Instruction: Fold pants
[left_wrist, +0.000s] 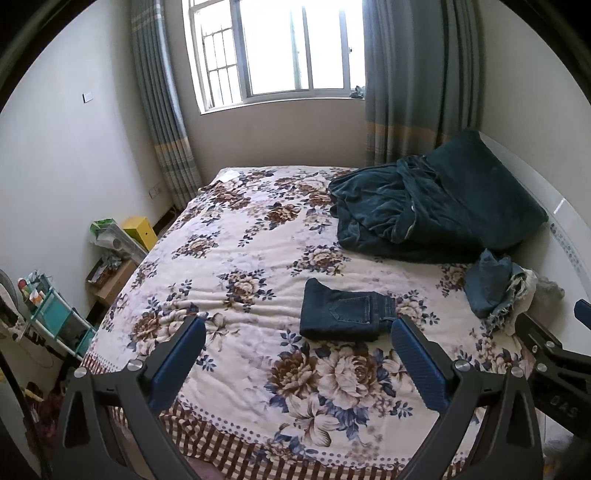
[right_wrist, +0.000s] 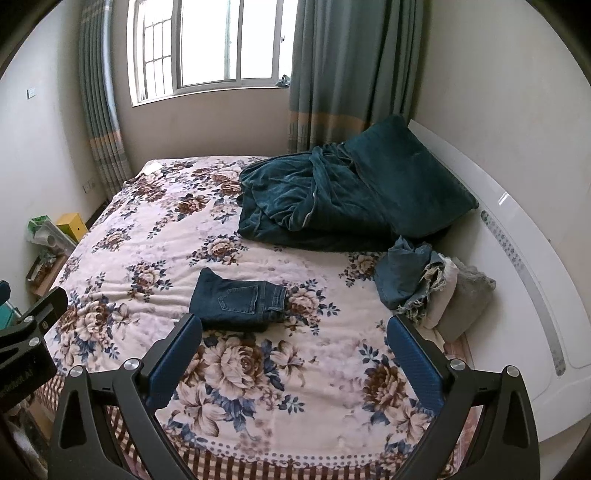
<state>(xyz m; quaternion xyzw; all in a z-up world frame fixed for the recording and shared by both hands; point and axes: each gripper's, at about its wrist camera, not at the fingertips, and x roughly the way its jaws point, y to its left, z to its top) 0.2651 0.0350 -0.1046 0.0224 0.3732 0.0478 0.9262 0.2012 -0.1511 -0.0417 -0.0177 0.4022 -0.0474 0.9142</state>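
Bed (left_wrist: 236, 258) fills the middle of both views, covered by a floral blanket (right_wrist: 258, 369). Dark teal bedding (left_wrist: 424, 210) is heaped at the upper right, against the white headboard (right_wrist: 517, 221).

A loose pile of clothes (right_wrist: 417, 284) sits at right centre: blue denim with a frayed edge, plus pale and grey pieces beside it. Well apart from the folded item.

Pants (left_wrist: 343, 310): dark blue jeans, lying centre frame on the blanket, already a compact rectangle, back pocket up, waistband edge toward the right. Edges look roughly square; the left end rides slightly higher, judged a thicker fold.

Left gripper (left_wrist: 295, 328) and right gripper (right_wrist: 293, 326): both sets of jaws spread wide, nothing between them, held above the near edge of the bed, short of the pants.

Judgement: this fold looks finished. If you tidy it, press flat from above rather than pinching a single layer, so the stack does not peel open. If you go for the next piece in the pile, take it by the waistband and keep clear of the folded jeans.
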